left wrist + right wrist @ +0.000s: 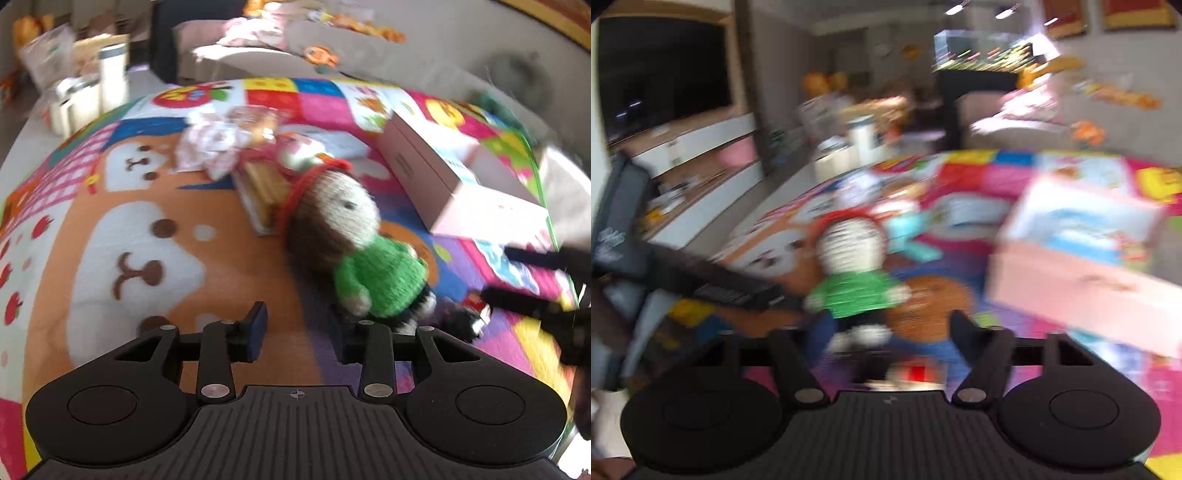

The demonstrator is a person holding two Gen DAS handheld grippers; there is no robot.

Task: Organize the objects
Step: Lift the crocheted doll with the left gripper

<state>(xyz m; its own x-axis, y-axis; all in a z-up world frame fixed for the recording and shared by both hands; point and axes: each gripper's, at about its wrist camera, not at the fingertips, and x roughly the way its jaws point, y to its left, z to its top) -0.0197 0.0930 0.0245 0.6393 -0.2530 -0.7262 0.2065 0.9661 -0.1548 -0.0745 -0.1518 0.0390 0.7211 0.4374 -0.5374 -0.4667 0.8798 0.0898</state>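
A knitted doll (354, 251) with a green jumper, brown hair and a red hat lies on the colourful play mat (122, 229). Its head rests by a stack of thin books (258, 195). My left gripper (301, 332) stands open over the mat with nothing between its fingers; the doll's feet are just past its right finger. In the blurred right wrist view the doll (849, 266) points its feet between the fingers of my right gripper (890, 332), which is open, with a gap on the right side. A small red, white and black toy (474, 314) lies by the right gripper's fingers (517, 299).
A long pink box (461, 184) lies on the mat right of the doll, and the same pink box (1082, 273) fills the right of the other view. A crumpled pink-white bundle (210, 147) sits behind the books. White containers (110, 81) stand beyond the mat's far left corner.
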